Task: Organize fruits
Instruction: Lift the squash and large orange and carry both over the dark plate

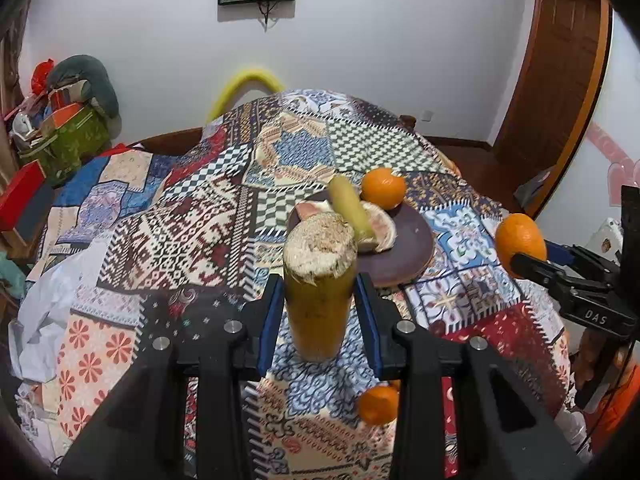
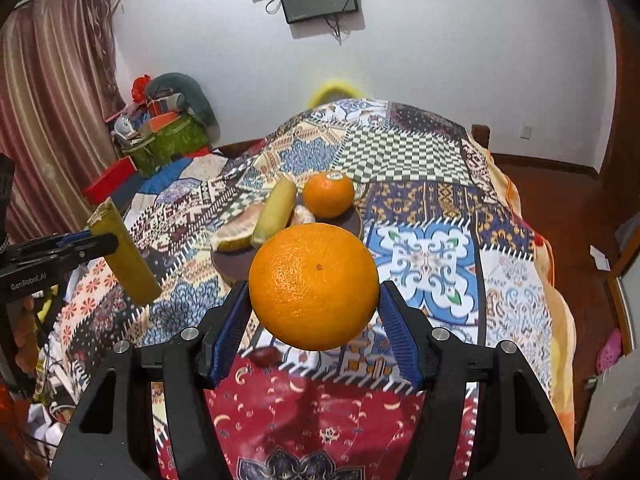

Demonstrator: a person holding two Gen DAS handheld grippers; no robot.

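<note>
My left gripper (image 1: 320, 304) is shut on a yellow-green sugarcane piece (image 1: 318, 280), held above the patterned cloth; it also shows in the right wrist view (image 2: 124, 256). My right gripper (image 2: 314, 312) is shut on a large orange (image 2: 314, 286), which also shows in the left wrist view (image 1: 520, 242). Ahead, a dark round plate (image 1: 412, 240) holds another sugarcane piece (image 1: 350, 206), pomelo pieces (image 1: 378, 224) and an orange (image 1: 383, 187). The plate (image 2: 354, 218) also shows in the right wrist view. Another orange (image 1: 378, 404) lies on the cloth below my left gripper.
The patchwork cloth (image 1: 192, 216) covers a table. A small dark red fruit (image 2: 265, 356) lies on it under my right gripper. Boxes and bags (image 1: 68, 120) are piled at the far left. A wooden door (image 1: 560, 80) stands on the right. White paper (image 1: 44, 312) lies at the left edge.
</note>
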